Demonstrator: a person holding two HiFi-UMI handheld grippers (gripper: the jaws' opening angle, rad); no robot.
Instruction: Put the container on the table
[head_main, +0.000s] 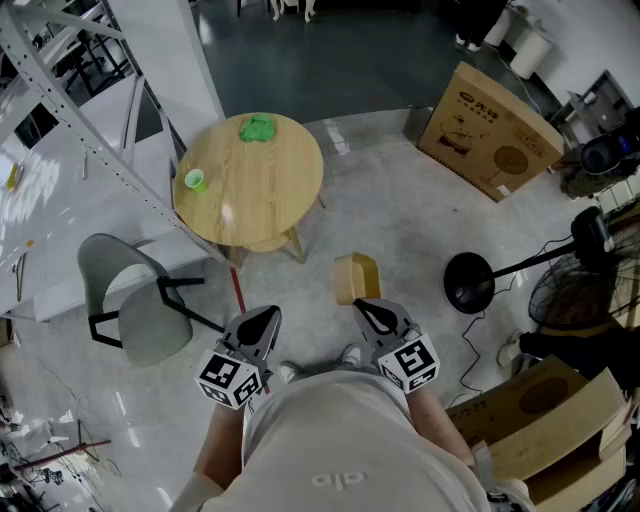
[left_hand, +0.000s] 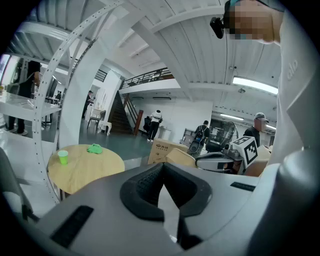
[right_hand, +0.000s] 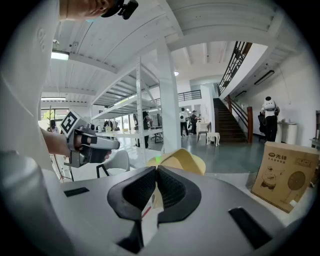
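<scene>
Out in front of your right gripper (right_hand: 156, 172), pinched by its edge, is the container (right_hand: 182, 161). So it's up in the air and well short of the table (head_main: 290, 190), which sits farther ahead and a bit to the left of both grippers.

Pose-wise, you've got both hands tucked low against your belly, side by side, noses tipped slightly down. The right jaws are clamped tight on the container's thin wall. Your left gripper (left_hand: 163, 170) is closed too, pads meeting with nothing between them. It hangs near the right one, not touching it.

Now the materials:
- The container is pale yellow-tan, smooth and matte, a rounded tub shape with a thin rim. Can't tell if it's plastic or paper.
- The jaw pads are black and ribbed, set in a smooth grey shell.
- Each gripper carries a cube of black-and-white square markers.
- The table is round with a light wood-grain top on splayed wooden legs.
- On the table, ahead of the left gripper, sit a small bright green cup (head_main: 195, 180) and, farther back, a crumpled green cloth (head_main: 258, 128).
- Off to the right of the right gripper, a printed cardboard box (head_main: 490, 130) stands on the glossy grey floor (head_main: 400, 220).
- Left of the left gripper is a grey moulded chair (head_main: 130, 300) with a black frame.
</scene>
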